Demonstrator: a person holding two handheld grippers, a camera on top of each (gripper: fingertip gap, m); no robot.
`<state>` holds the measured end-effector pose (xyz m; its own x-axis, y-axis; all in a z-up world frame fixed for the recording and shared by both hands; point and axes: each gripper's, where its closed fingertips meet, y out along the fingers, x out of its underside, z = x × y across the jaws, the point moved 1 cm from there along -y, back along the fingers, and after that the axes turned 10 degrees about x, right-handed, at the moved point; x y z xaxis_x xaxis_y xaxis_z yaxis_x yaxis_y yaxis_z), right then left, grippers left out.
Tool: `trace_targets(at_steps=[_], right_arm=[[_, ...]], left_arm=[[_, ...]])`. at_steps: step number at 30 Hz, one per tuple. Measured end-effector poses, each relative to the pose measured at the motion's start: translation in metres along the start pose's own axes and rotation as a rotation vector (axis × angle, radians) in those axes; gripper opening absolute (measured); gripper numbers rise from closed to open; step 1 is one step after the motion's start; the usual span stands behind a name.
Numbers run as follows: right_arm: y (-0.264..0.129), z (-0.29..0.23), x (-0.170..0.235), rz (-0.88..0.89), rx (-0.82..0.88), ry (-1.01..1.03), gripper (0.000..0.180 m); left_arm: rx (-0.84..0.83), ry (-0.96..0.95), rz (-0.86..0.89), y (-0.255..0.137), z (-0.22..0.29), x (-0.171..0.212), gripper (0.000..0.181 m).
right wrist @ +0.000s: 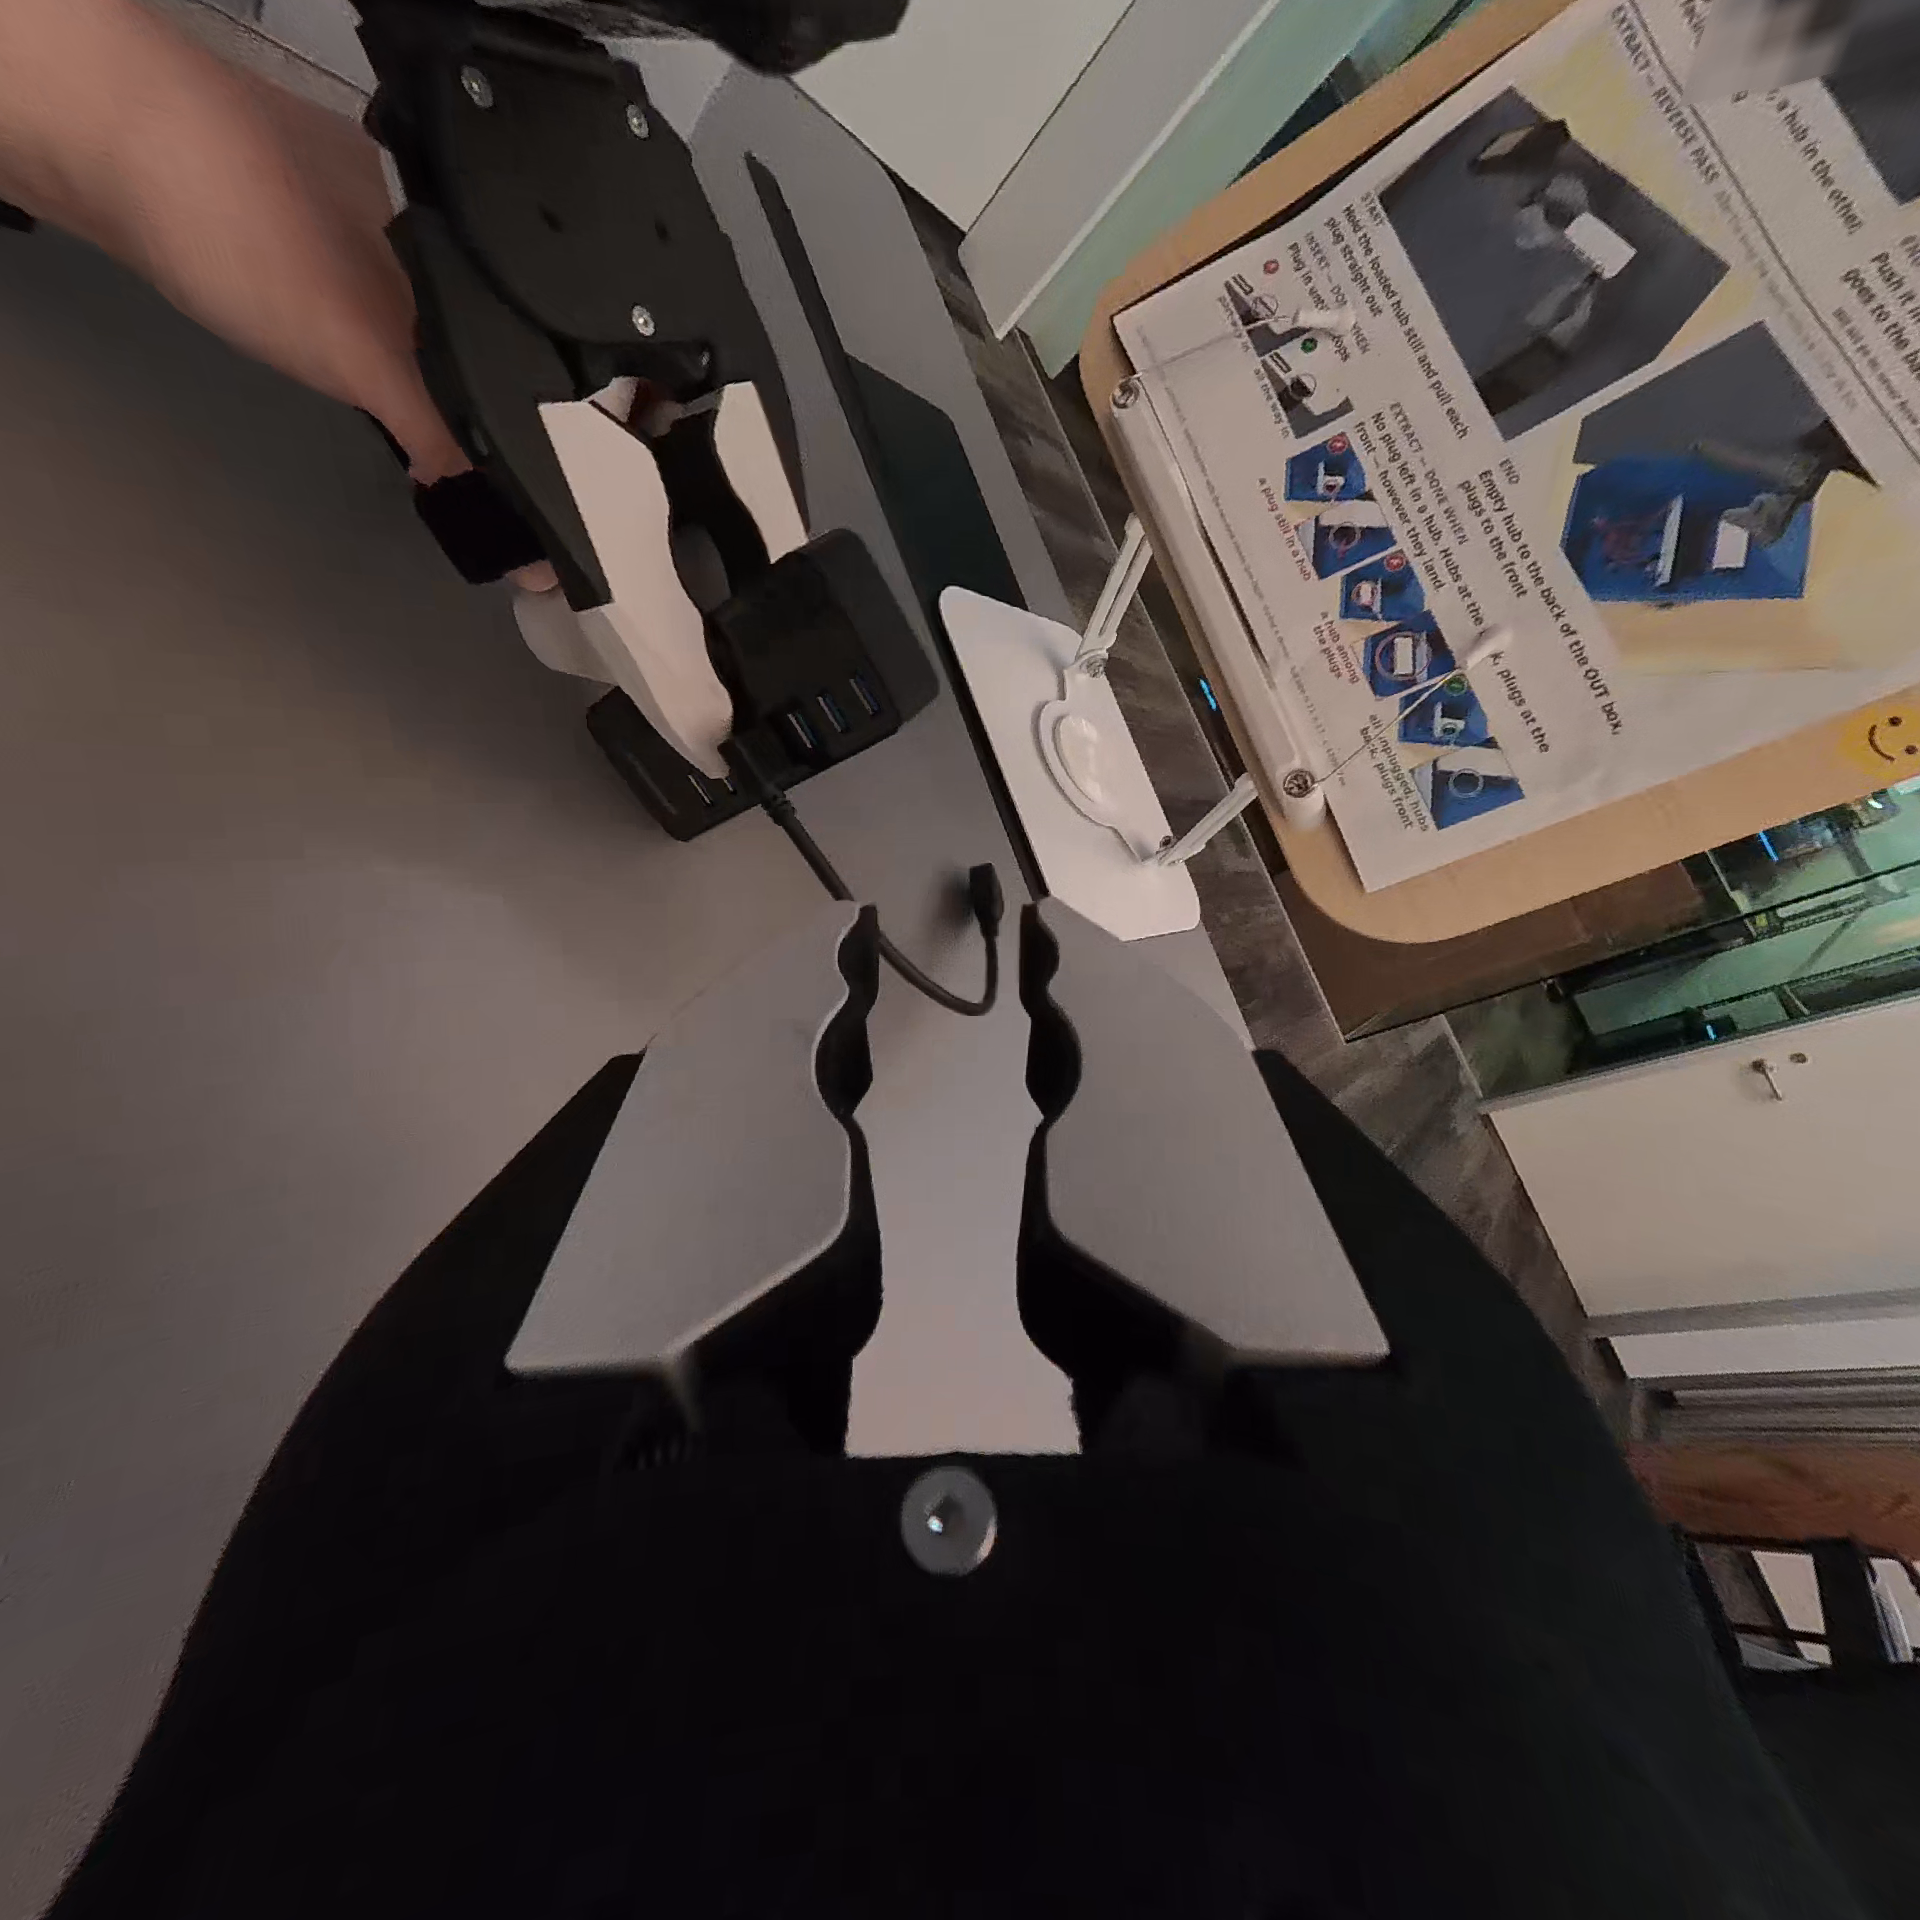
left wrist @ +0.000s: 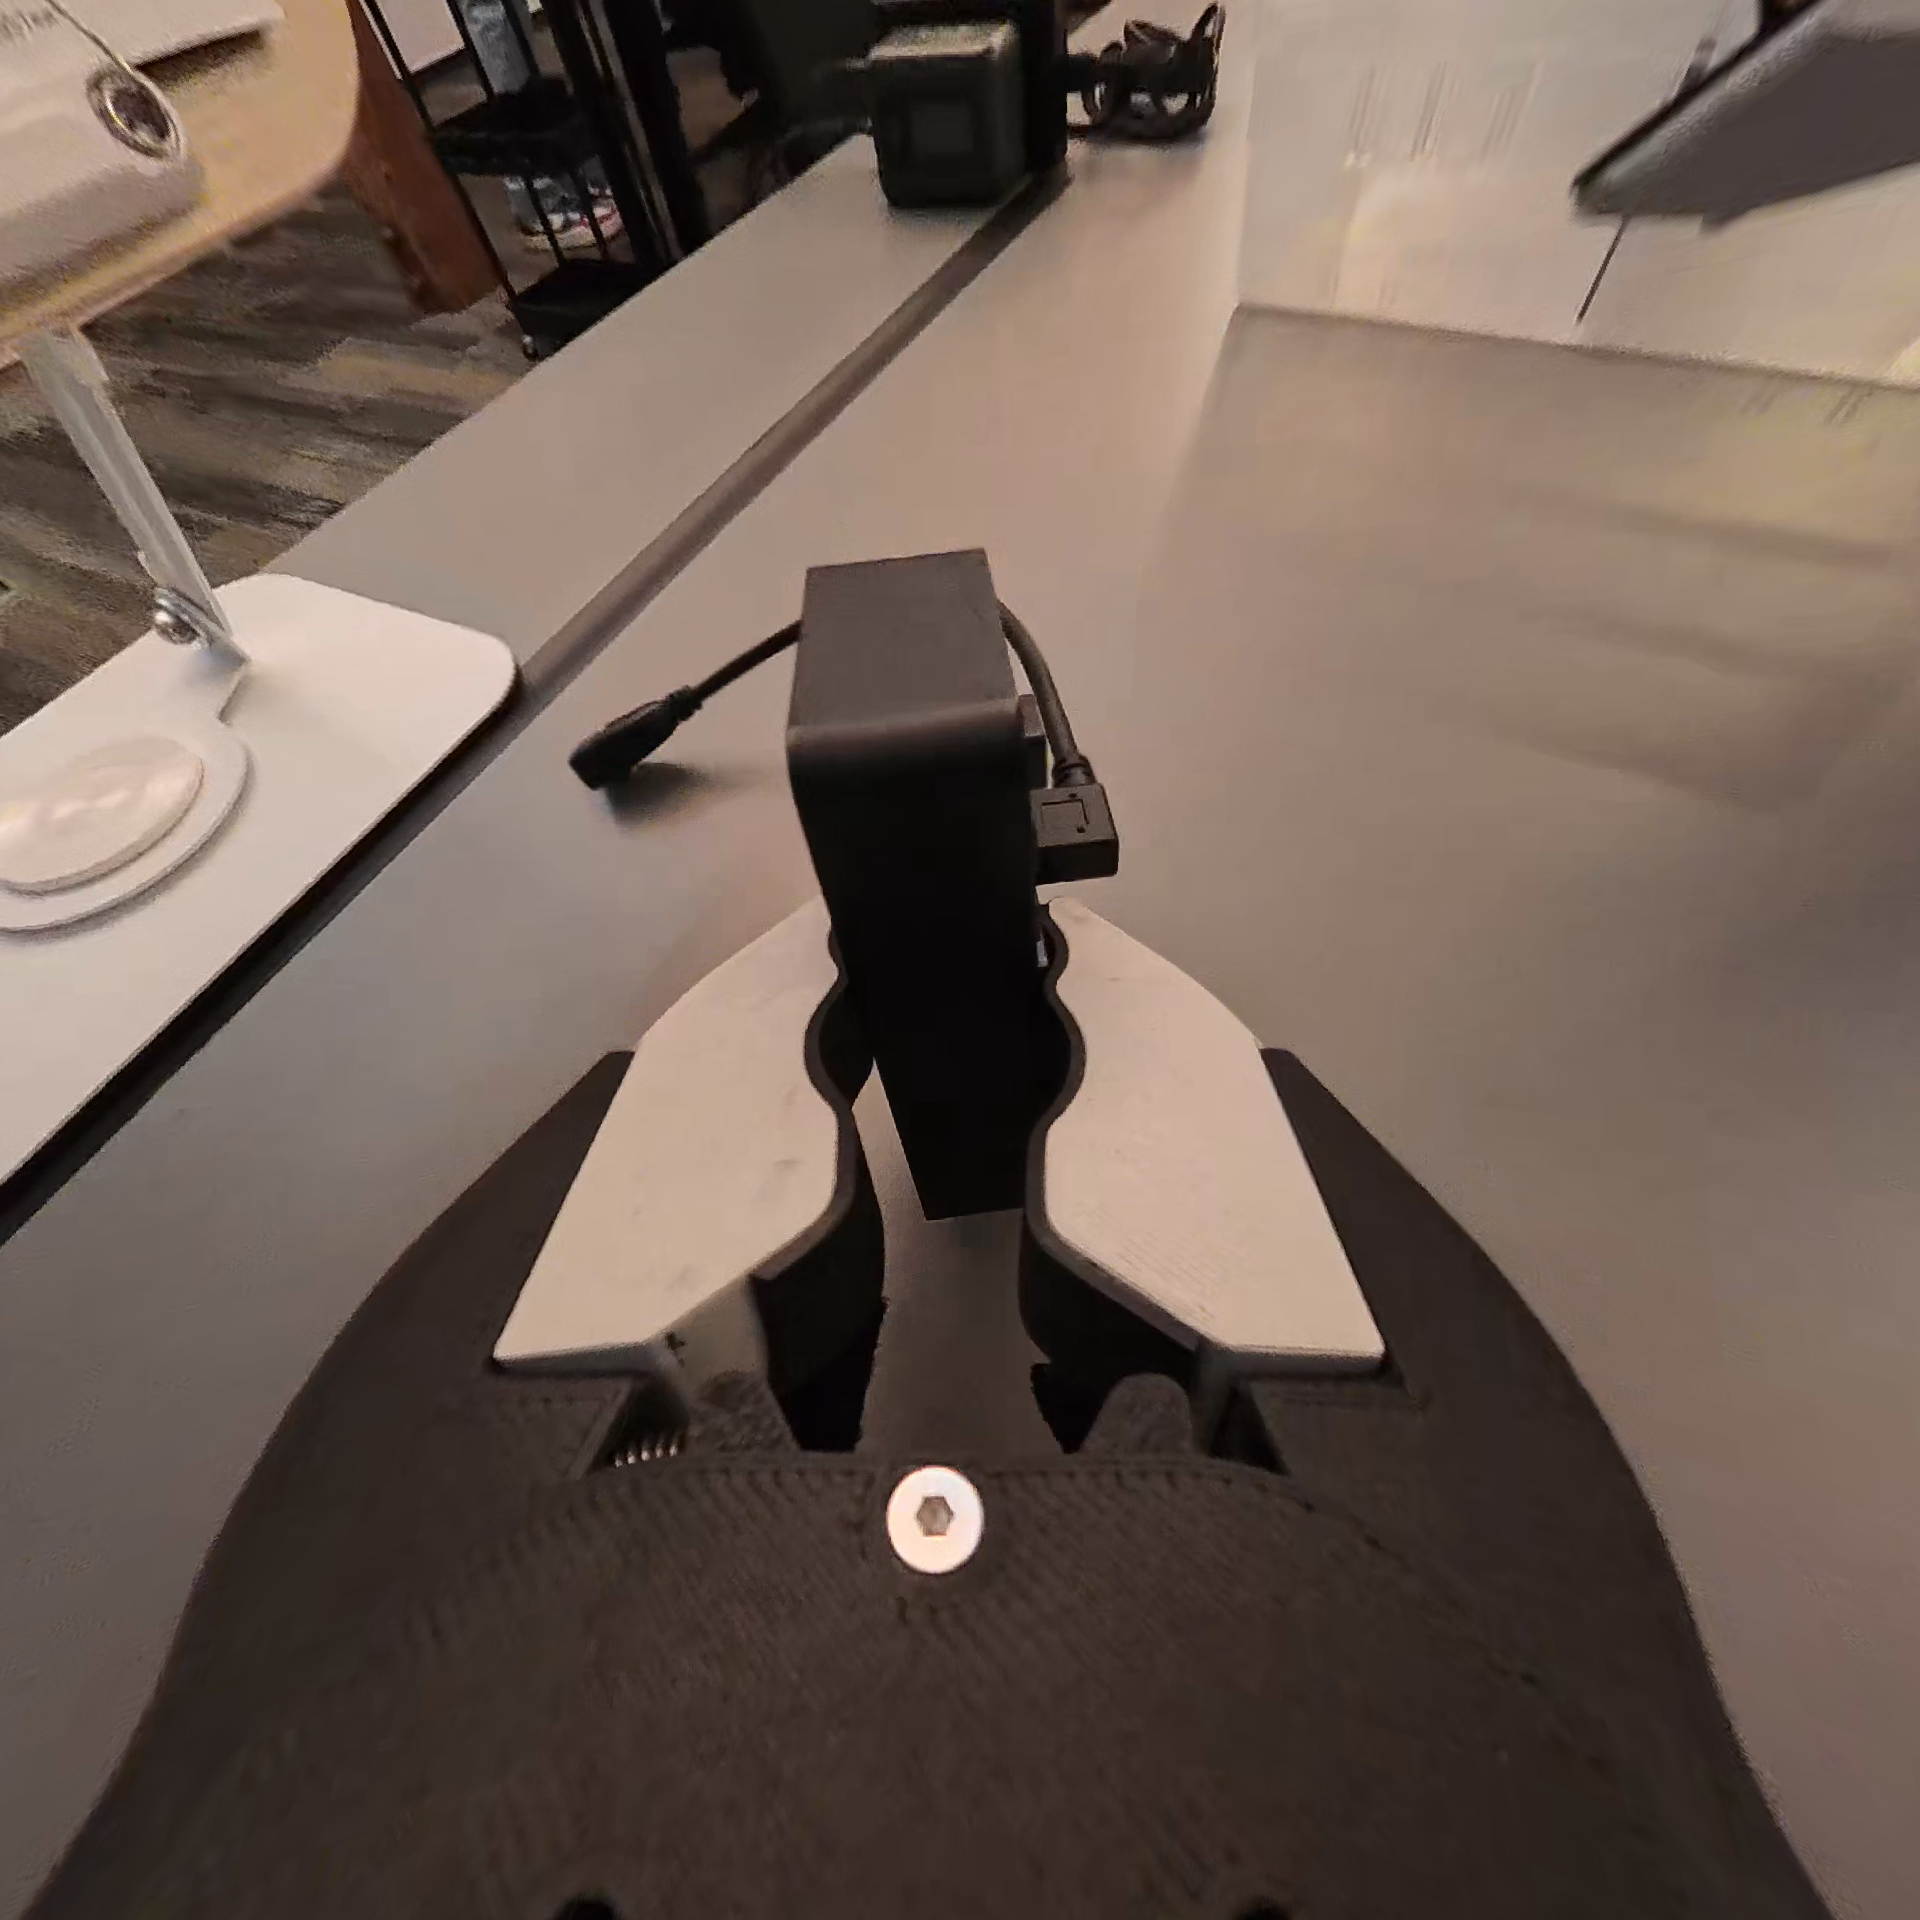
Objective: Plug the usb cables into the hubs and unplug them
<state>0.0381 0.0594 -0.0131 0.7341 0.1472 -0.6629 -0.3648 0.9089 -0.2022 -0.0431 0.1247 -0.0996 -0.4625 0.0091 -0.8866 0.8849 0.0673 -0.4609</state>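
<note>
One USB hub, one short cable, two grippers at work on the grey tabletop.

The left gripper (left wrist: 940,935) has its two fingers clamped on the black USB hub (left wrist: 914,831), held near the tabletop's (left wrist: 1403,831) edge where the white stand base (right wrist: 1070,748) sits. One short black USB cable (right wrist: 925,977) is plugged into the hub's port row by one end; its other plug (right wrist: 982,888) lies loose on the tabletop just beside that base. The right gripper (right wrist: 940,925) hangs over the cable's loop, fingers apart and holding nothing. About five free ports show, though blur makes that uncertain.
</note>
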Motion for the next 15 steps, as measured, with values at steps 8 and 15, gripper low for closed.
trace_targets(at_steps=[8, 15], right_arm=[[-0.009, 0.011, -0.002, 0.017, 0.017, 0.022, 0.025], [-0.010, 0.010, 0.000, 0.005, 0.002, 0.010, 0.025]], left_arm=[[0.021, 0.016, 0.019, -0.004, 0.001, 0.006, 0.027], [0.052, -0.039, -0.022, -0.006, 0.003, 0.014, 0.032]])
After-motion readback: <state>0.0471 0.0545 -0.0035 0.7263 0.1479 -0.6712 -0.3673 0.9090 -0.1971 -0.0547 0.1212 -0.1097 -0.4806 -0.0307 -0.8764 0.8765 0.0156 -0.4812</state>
